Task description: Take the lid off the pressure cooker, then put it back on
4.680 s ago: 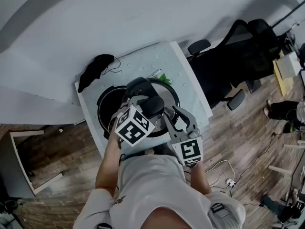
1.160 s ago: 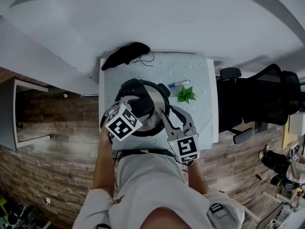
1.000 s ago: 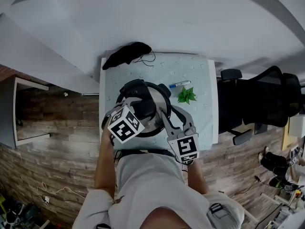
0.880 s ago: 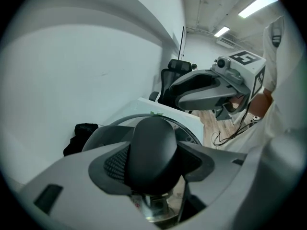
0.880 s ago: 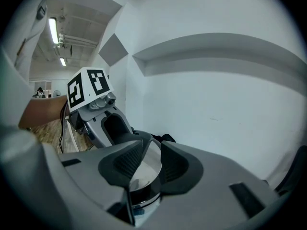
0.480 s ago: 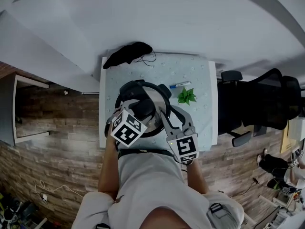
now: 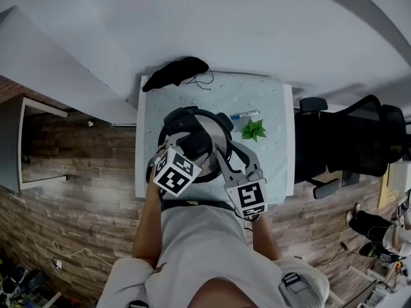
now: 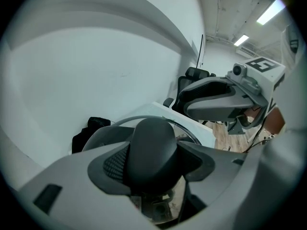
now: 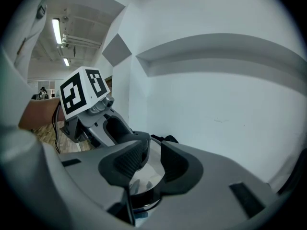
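Currently, the lid (image 7: 216, 131) is sitting on the pressure cooker (image 7: 168, 122), with the left gripper (image 7: 188, 147) working at its knob (image 8: 152, 152).

Starting at the left, a black cloth (image 7: 176, 72) is lying on the far corner of the white table (image 7: 273, 169). The cooker is standing mid-table. The left gripper is reaching down over it. Its jaws are closing round the black knob, pads (image 8: 115, 164) lying against its sides, and they are opening at this moment. Just to the right, the right gripper (image 9: 149, 164) is hovering at the cooker's near right edge. Its jaws are standing apart with nothing gripped, and only the steel lid is showing through the gap. Further right, a pen (image 7: 244, 115) and a green sprig (image 7: 253, 130) are resting on the table. An office chair (image 7: 347, 140) is standing beyond its right edge.
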Available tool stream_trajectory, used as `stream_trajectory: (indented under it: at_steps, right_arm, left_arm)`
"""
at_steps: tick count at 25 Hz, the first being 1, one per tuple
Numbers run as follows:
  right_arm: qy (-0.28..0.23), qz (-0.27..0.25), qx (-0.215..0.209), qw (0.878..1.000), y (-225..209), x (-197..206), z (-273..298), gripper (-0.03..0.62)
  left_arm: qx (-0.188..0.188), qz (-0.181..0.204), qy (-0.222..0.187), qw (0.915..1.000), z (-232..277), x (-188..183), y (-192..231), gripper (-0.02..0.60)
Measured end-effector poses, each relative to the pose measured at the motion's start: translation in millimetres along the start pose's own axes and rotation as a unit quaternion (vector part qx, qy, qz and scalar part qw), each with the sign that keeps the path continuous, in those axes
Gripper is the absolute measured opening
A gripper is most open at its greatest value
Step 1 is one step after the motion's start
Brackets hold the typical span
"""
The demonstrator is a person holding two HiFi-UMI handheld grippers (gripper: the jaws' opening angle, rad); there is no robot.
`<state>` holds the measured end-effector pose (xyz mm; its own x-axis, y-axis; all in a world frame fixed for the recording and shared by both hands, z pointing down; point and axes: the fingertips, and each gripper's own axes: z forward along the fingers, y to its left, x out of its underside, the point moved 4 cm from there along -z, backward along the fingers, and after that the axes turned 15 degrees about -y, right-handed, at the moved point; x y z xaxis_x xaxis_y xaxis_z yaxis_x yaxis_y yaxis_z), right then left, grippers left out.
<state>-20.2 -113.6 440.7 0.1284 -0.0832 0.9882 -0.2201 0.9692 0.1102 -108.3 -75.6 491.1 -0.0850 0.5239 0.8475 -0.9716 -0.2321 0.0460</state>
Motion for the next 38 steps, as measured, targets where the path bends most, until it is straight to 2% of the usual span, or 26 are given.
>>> stream_trajectory:
  at_steps: [2, 5, 8, 12, 18, 27, 32, 38]
  right_arm:
    - [-0.001, 0.0, 0.004, 1.0, 0.8, -0.5, -1.1, 0.123]
    - [-0.001, -0.002, 0.012, 1.0, 3.6, -1.2, -3.0, 0.123]
    - [-0.002, -0.002, 0.023, 1.0, 5.9, -2.2, -4.7, 0.123]
    - [-0.006, -0.007, 0.04, 0.999, 11.0, -2.4, -8.0, 0.123]
    - [-0.006, -0.017, 0.062, 0.998, 30.5, -2.1, -9.7, 0.121]
    - [-0.009, -0.023, 0.114, 0.993, 72.0, -7.2, -1.5, 0.115]
    - [-0.008, -0.022, 0.144, 0.989, 87.7, -8.1, -0.5, 0.112]
    - [-0.018, -0.021, 0.149, 0.988, 85.6, -14.5, -10.5, 0.109]
  left_arm:
    - [0.004, -0.005, -0.012, 0.9999, -0.7, 0.5, -1.3, 0.287]
    - [0.007, -0.006, -0.031, 0.9995, -1.6, 1.7, -5.2, 0.362]
    - [-0.025, 0.012, -0.064, 0.9976, -8.4, -0.6, -0.7, 0.357]
    - [-0.054, 0.015, -0.141, 0.9883, -29.7, -8.3, 3.6, 0.334]
    - [-0.067, 0.025, -0.205, 0.9761, -63.5, -3.4, 3.9, 0.301]
    - [-0.036, 0.029, -0.245, 0.9685, -99.0, 15.0, 17.6, 0.264]
    - [-0.044, 0.029, -0.276, 0.9596, -111.7, 14.9, 25.0, 0.242]
    - [-0.05, 0.029, -0.282, 0.9576, -111.2, 8.6, 17.0, 0.238]
